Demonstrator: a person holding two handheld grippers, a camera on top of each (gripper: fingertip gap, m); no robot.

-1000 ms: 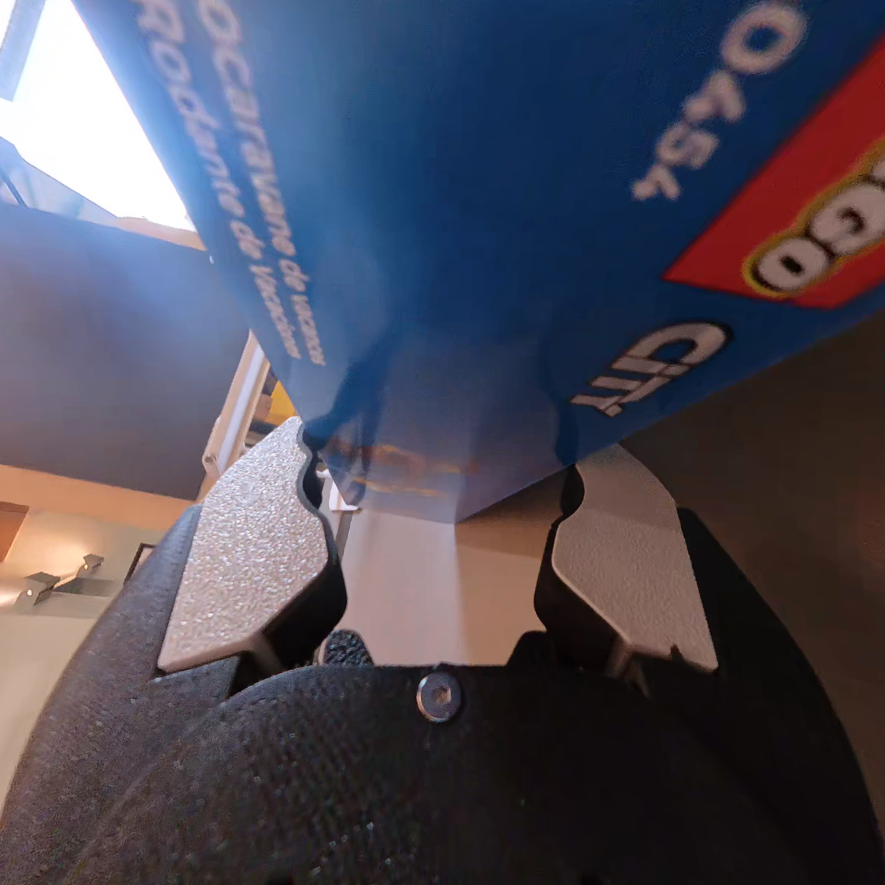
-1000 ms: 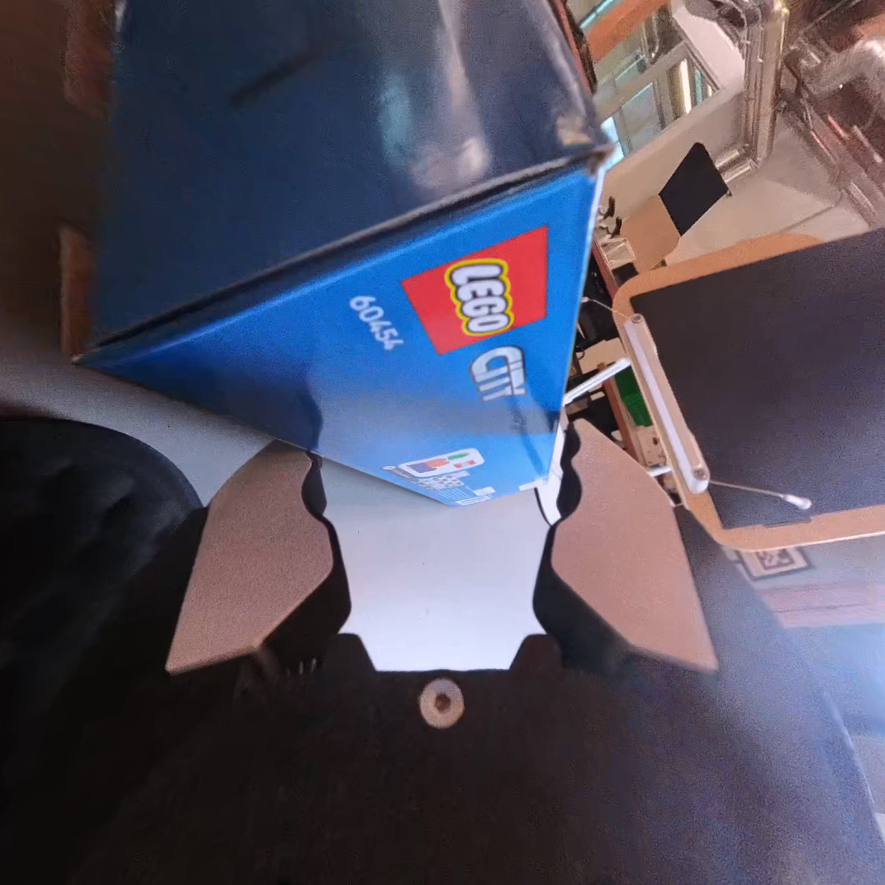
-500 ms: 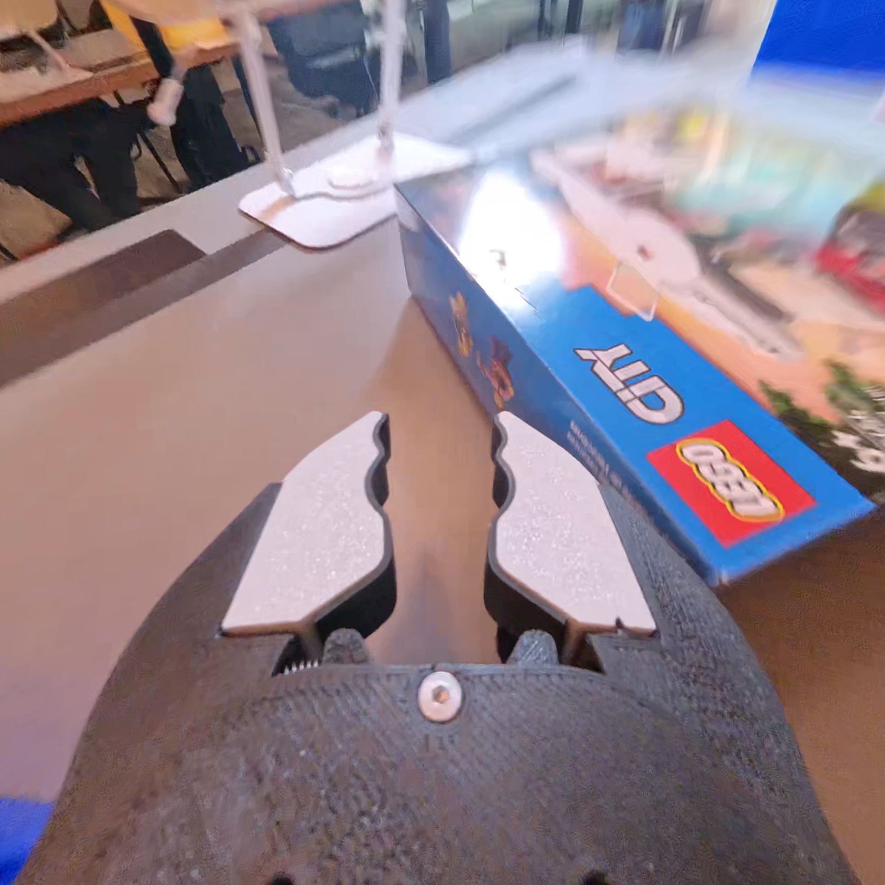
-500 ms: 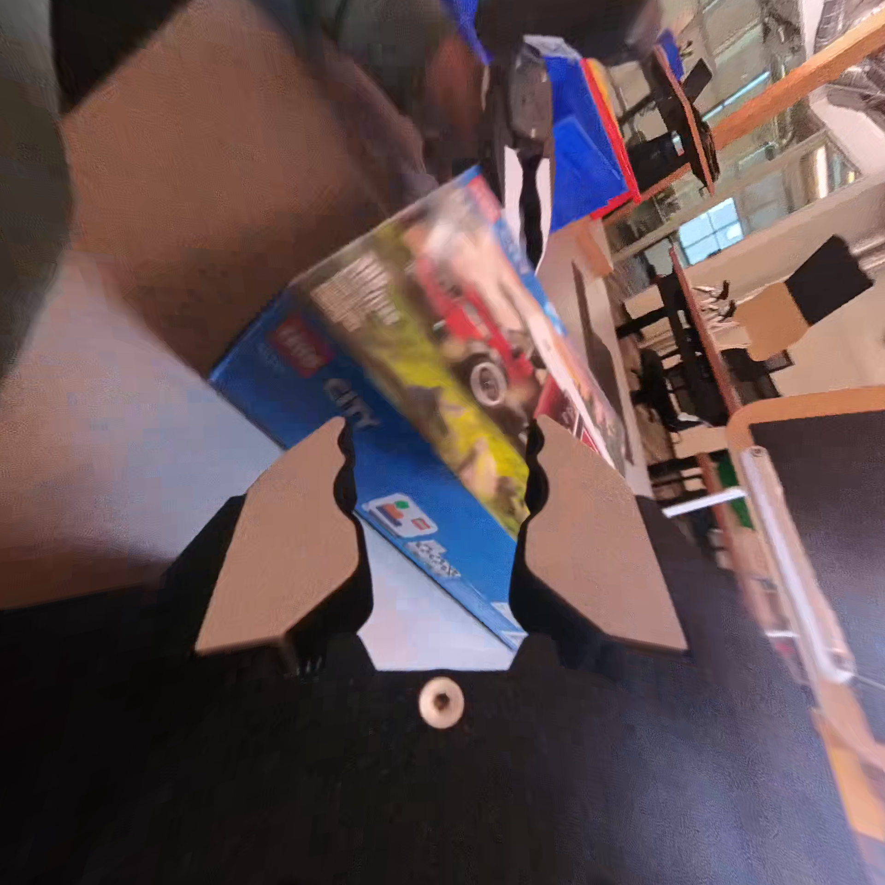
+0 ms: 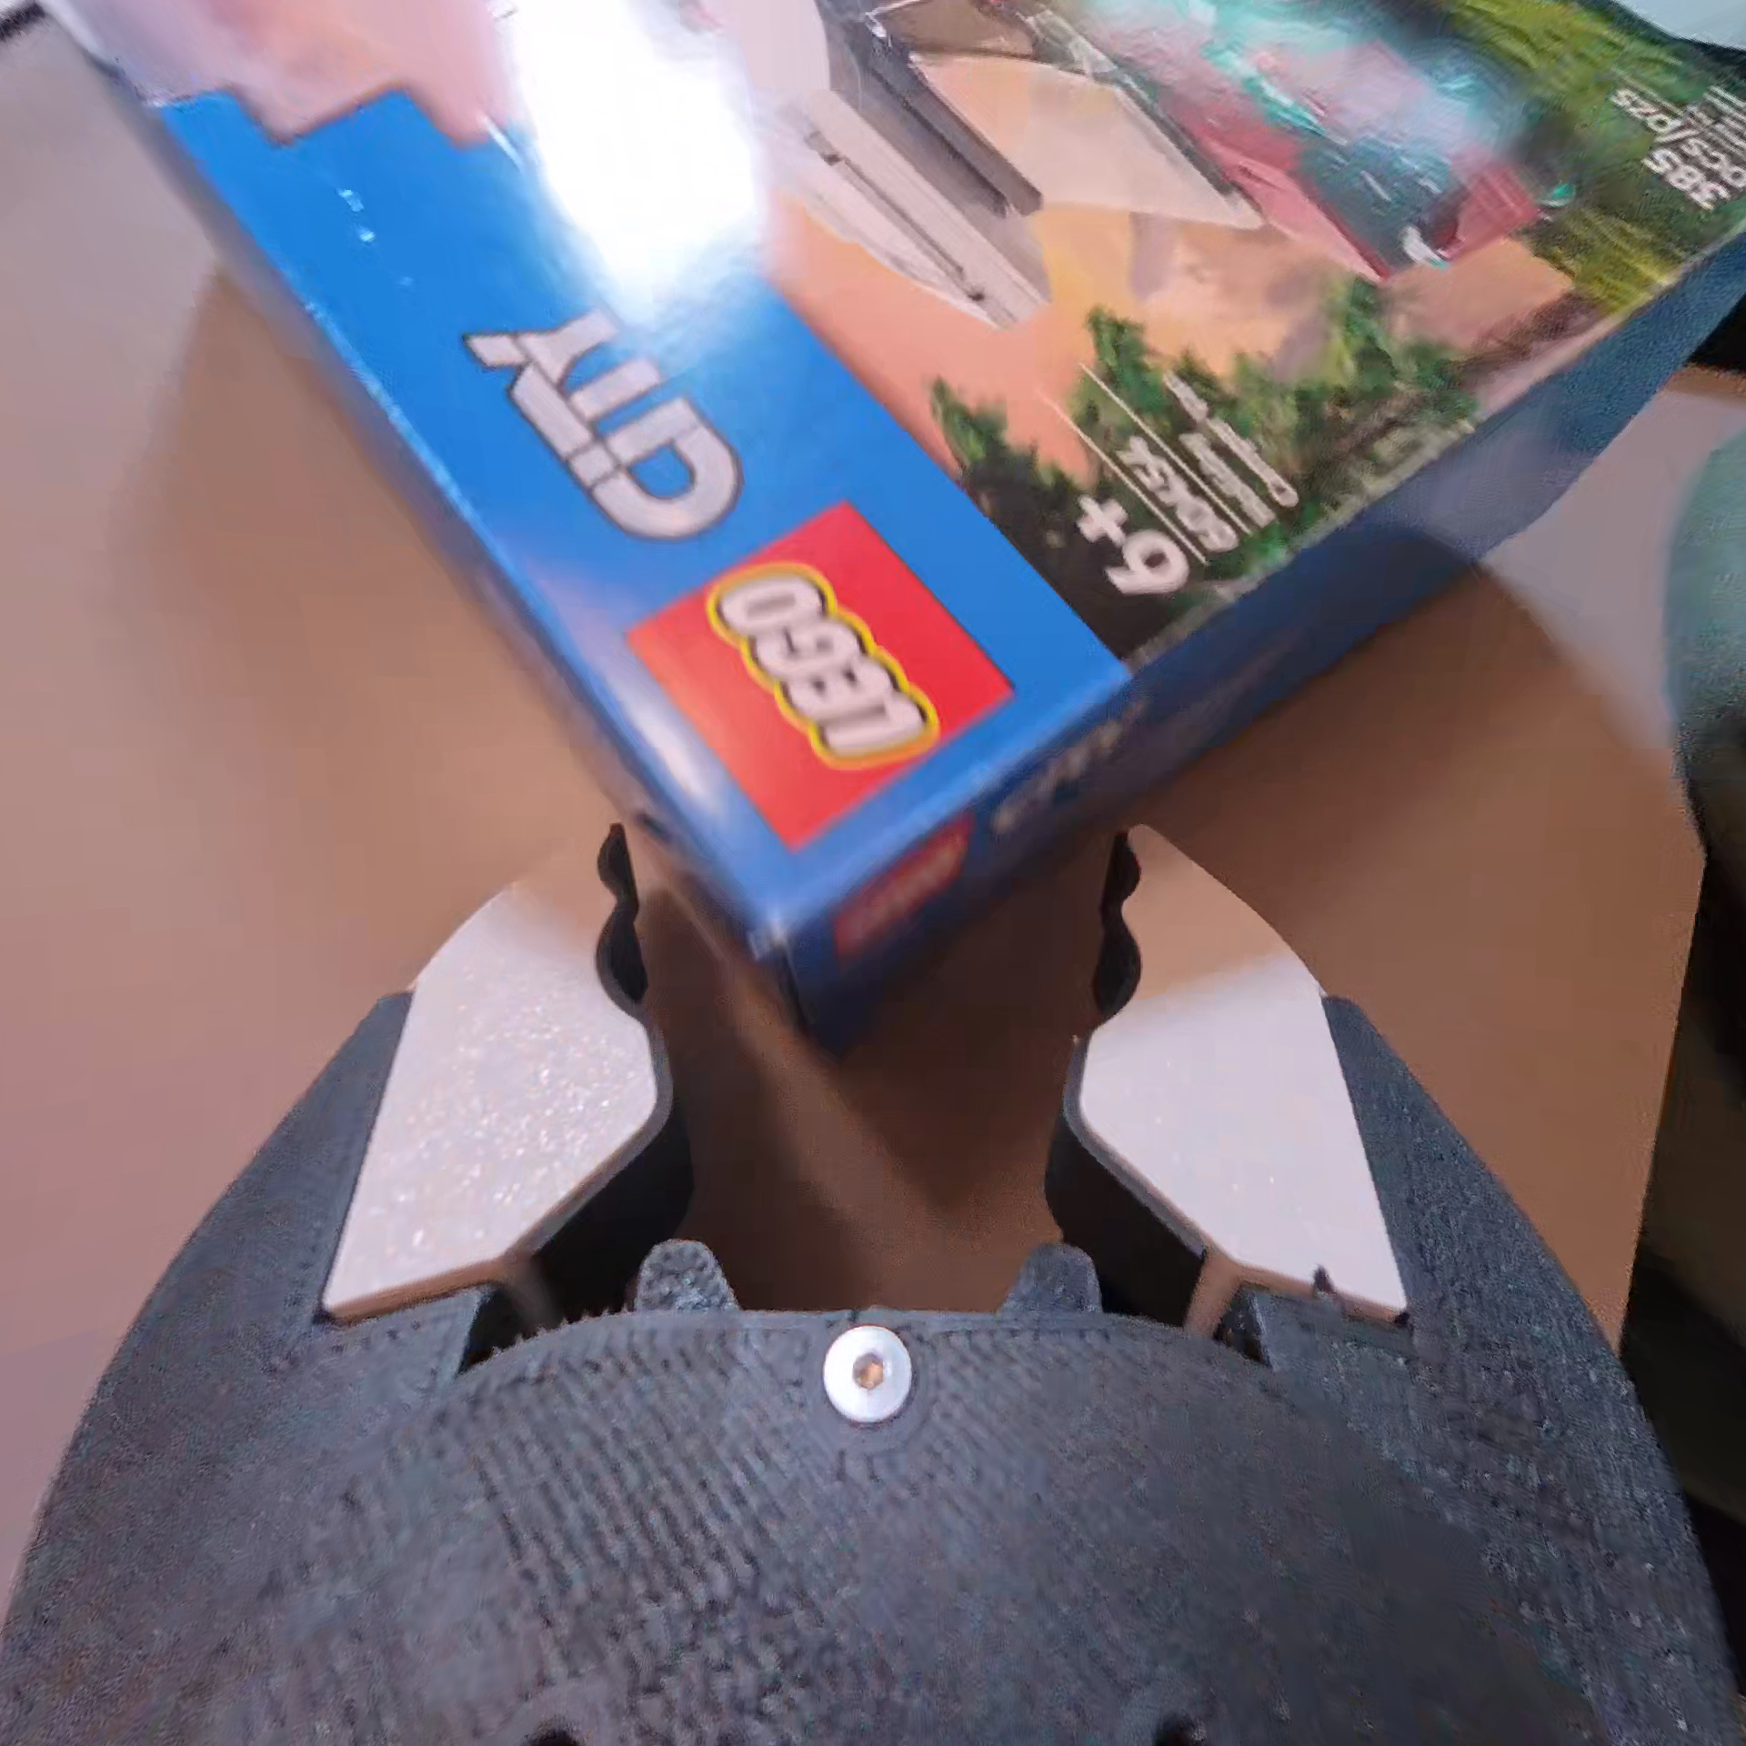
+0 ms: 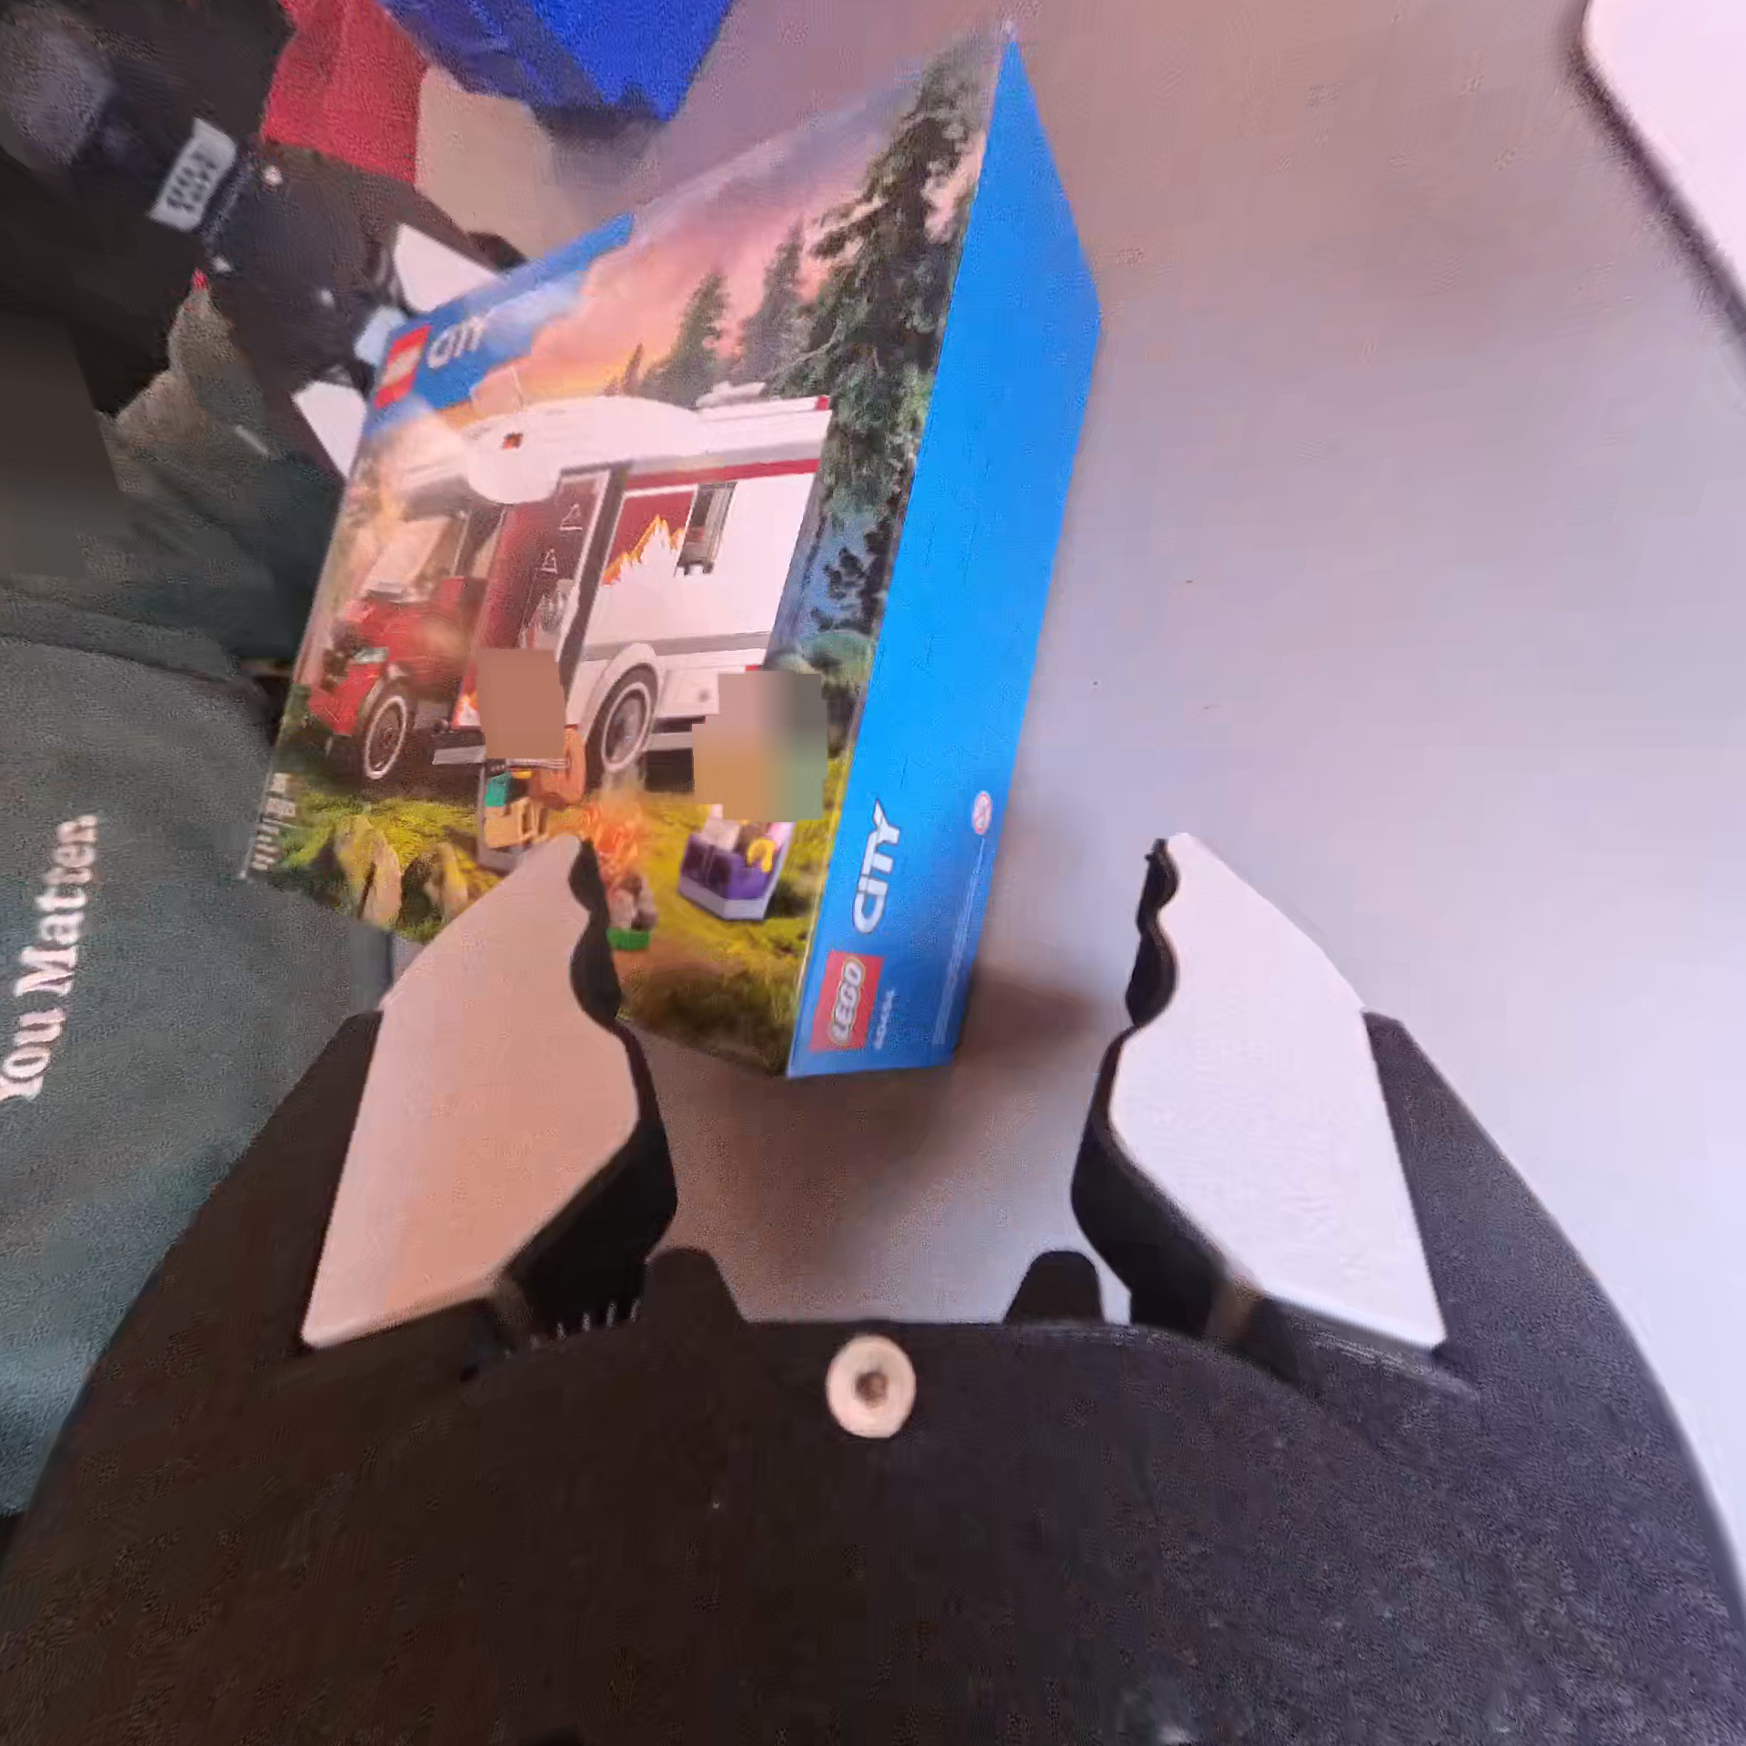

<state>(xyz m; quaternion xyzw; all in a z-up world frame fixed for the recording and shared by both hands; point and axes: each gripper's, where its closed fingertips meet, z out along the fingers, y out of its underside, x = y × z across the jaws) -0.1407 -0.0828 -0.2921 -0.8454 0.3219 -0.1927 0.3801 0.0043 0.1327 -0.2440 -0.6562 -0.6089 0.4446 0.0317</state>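
Both grippers spread wide, nothing clamped. I see the toy box (image 6: pixel 850 567) flat on a tan table (image 5: pixel 236 756); one corner pokes between left gripper (image 5: pixel 869 907) fingers w/o pads pressing. Right gripper (image 6: pixel 869 907) is near another corner. Green sweatshirt (image 6: pixel 113 898) beside table.

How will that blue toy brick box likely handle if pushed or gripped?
The toy brick box is cardboard with crisp edges, so probably stiff, though its broad faces may dent. Its printed face shows glare, so likely glossy and somewhat slippery. In the right wrist view it seems to stand on a narrow side on the table, so a push may tip it.
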